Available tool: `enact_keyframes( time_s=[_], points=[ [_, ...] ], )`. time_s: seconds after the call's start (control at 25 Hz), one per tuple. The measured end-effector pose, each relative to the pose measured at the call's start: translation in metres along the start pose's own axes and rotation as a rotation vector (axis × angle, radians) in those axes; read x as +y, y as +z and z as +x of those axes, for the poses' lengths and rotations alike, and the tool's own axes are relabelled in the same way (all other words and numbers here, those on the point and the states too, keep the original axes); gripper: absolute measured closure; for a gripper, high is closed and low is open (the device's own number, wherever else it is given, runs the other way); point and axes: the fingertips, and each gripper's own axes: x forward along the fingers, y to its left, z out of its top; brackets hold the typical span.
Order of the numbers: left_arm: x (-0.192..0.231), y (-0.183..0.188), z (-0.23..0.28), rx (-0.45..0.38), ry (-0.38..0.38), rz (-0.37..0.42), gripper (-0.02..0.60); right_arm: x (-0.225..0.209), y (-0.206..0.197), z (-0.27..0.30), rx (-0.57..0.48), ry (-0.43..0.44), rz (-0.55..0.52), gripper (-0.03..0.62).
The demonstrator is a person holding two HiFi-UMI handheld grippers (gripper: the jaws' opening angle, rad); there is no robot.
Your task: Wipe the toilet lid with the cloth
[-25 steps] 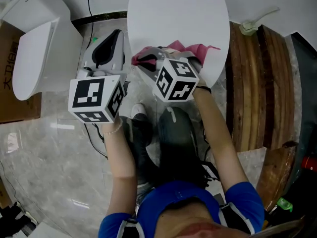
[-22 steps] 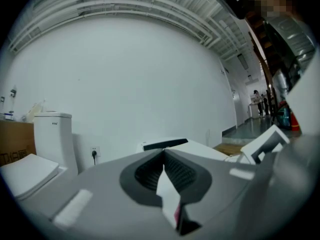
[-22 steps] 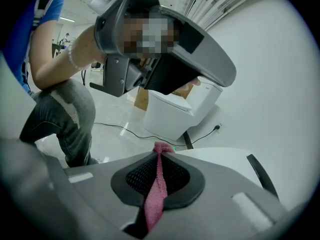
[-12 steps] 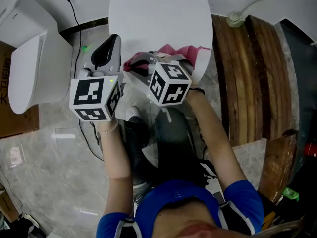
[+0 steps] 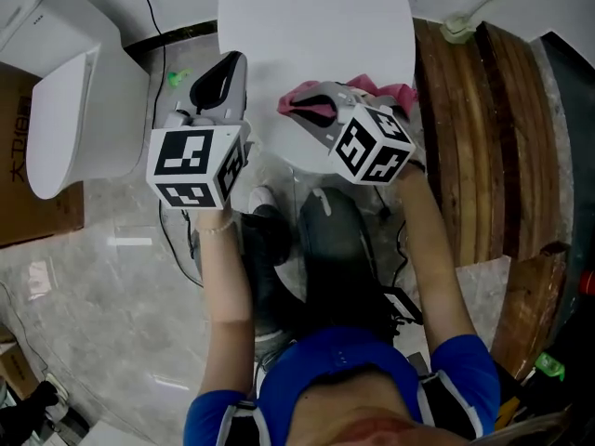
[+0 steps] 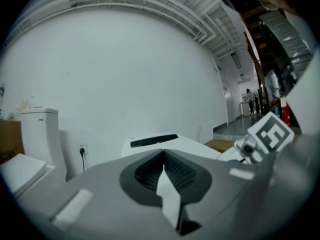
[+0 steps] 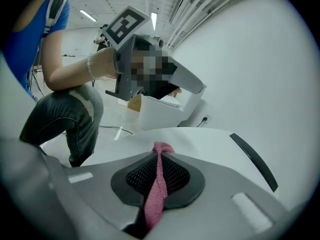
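Cloth (image 7: 158, 186): pink terry, soft, light and limp; judged likely to bunch and drag rather than slide, so best pinched at a fold with slack left to lie flat. Right gripper (image 5: 311, 100) is clamped on such a fold; the rest bunches beneath it at the near edge of the toilet lid (image 5: 316, 26), upper centre of the head view. Right forearm reaches forward, gripper tilted down toward the lid. Left gripper (image 5: 221, 77): jaws together, no cloth in them; hovers just beside the lid's left rim, forearm roughly parallel.

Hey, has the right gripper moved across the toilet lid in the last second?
Yes: the right gripper, clamping the cloth, slid rightward across the toilet lid.
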Motion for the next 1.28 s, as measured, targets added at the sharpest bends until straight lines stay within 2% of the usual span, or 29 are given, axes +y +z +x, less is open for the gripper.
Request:
enact_keyframes(
  time_s=[0.28,0.76,1.28],
  points=[
    [-0.022,-0.018,0.015,0.039,-0.105,-0.070,0.580,-0.008,-0.018,-0.019,0.007,-0.047,0.047,0.577],
    [-0.065,-0.014,0.031,0.027,-0.220,-0.040,0.580,-0.011,-0.030,-0.031,0.004,-0.086,0.066,0.577],
    [-0.067,-0.017,0.028,0.036,-0.216,-0.033,0.580,-0.025,-0.059,-0.056,0.004,-0.180,0.116,0.577]
  ],
)
